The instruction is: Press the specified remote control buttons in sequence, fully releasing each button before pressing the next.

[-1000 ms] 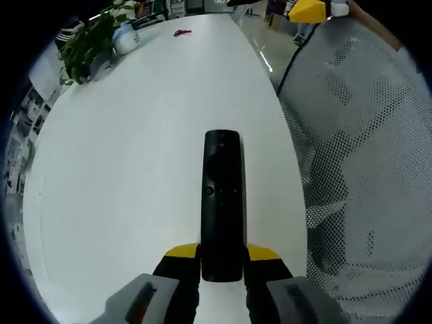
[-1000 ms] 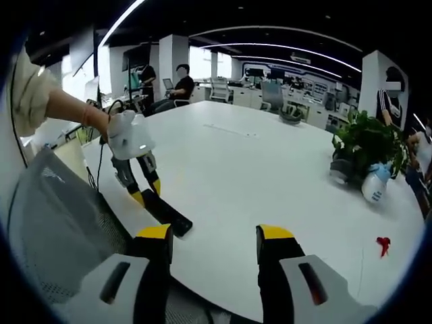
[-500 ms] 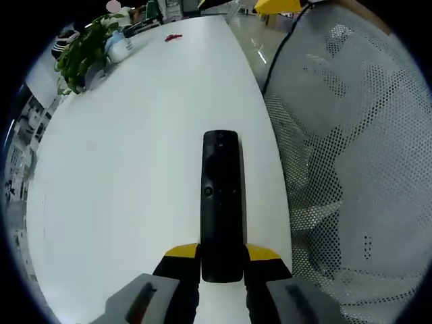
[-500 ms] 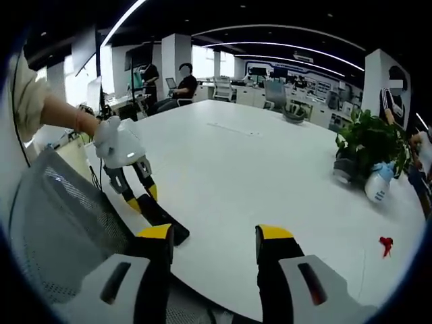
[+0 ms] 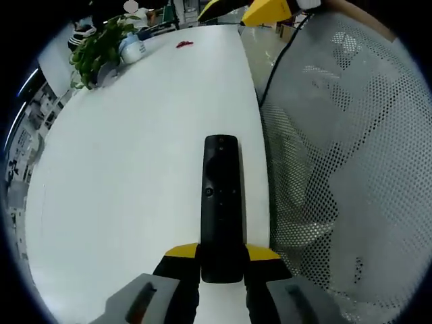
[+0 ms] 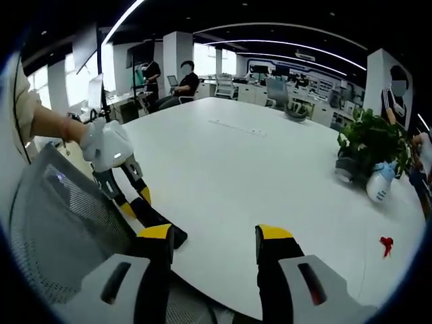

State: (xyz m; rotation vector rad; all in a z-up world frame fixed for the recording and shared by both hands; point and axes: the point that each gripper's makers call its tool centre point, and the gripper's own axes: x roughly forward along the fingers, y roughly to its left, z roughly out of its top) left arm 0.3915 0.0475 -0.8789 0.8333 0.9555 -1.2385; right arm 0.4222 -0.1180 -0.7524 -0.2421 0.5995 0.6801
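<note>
A slim black remote (image 5: 221, 202) lies lengthwise between the yellow-tipped jaws of my left gripper (image 5: 221, 254), which is shut on its near end. Its buttons face up, and it is held over the white table (image 5: 135, 169) near the right-hand edge. In the right gripper view the same left gripper (image 6: 135, 202) sits at the left, held by a person's hand (image 6: 64, 127), with the remote (image 6: 160, 220) sticking out of it. My right gripper (image 6: 214, 235) stands open at the bottom with nothing between its jaws, apart from the remote. Its yellow tip (image 5: 268, 11) also shows at the top of the left gripper view.
A grey mesh chair back (image 5: 344, 169) stands right beside the table edge (image 6: 54, 223). At the far end of the table are a potted plant (image 6: 368, 140), a spray bottle (image 6: 375, 183) and a small red scrap (image 6: 385, 244). People sit at desks in the background.
The left gripper, still shut on the remote, has drifted down and toward the table's near edge in the right gripper view. The right gripper has stayed open.
</note>
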